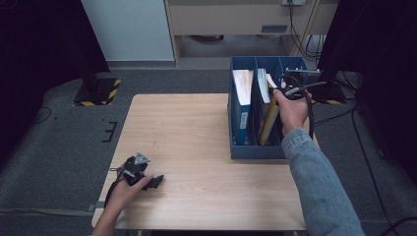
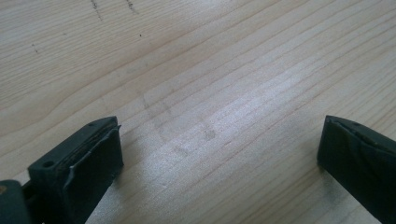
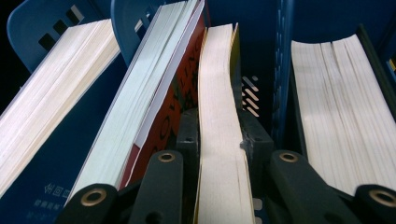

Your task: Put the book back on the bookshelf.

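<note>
On the table (image 1: 196,147), high view: my left gripper (image 1: 142,177) rests near the left edge, near side. My right gripper (image 1: 290,93) is at the blue rack (image 1: 255,150) on the far right, at the yellow book (image 1: 269,125) in its middle slot. Left gripper view: jaws wide apart over bare wood. Right gripper view: jaws clamped on the yellow book's (image 3: 222,140) pages, red book (image 3: 168,112) just left of it.

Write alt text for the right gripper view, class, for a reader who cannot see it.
The right gripper has its two black jaws closed on the pale page edge of a thin yellow-covered book standing in a blue file rack. A red-covered book leans at its left, and other books fill the neighbouring compartments.
</note>
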Demonstrator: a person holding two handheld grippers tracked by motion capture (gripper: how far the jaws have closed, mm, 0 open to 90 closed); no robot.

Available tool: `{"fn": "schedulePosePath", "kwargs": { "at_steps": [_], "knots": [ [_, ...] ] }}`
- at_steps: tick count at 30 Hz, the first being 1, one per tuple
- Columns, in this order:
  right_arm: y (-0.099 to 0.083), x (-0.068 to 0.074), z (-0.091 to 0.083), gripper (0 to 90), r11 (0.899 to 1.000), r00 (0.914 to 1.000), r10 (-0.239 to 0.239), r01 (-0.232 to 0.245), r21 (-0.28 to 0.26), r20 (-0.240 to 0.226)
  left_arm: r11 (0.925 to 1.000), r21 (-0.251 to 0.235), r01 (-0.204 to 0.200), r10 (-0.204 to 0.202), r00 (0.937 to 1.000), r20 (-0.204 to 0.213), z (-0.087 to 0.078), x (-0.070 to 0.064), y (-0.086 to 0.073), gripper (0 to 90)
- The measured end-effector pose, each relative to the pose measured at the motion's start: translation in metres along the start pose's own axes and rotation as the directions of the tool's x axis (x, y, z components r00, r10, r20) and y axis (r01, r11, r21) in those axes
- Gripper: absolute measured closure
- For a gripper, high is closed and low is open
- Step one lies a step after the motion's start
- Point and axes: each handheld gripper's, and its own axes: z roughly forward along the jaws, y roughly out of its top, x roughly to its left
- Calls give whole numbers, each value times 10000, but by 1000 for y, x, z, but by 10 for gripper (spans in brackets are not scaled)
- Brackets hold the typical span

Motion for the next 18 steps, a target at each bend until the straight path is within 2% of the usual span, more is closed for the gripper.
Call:
{"fn": "schedulePosePath", "kwargs": {
  "at_steps": [12,18],
  "knots": [
    [5,-2,8,737,9998,9999,147,-147,-124,-12,10000,-1,-12,12,10000,15,0,0,0,0],
    [3,-2,11,737,10000,10000,14,-14,-22,48,10000,-7,-13,13,10000,17,0,0,0,0]
  ]
}}
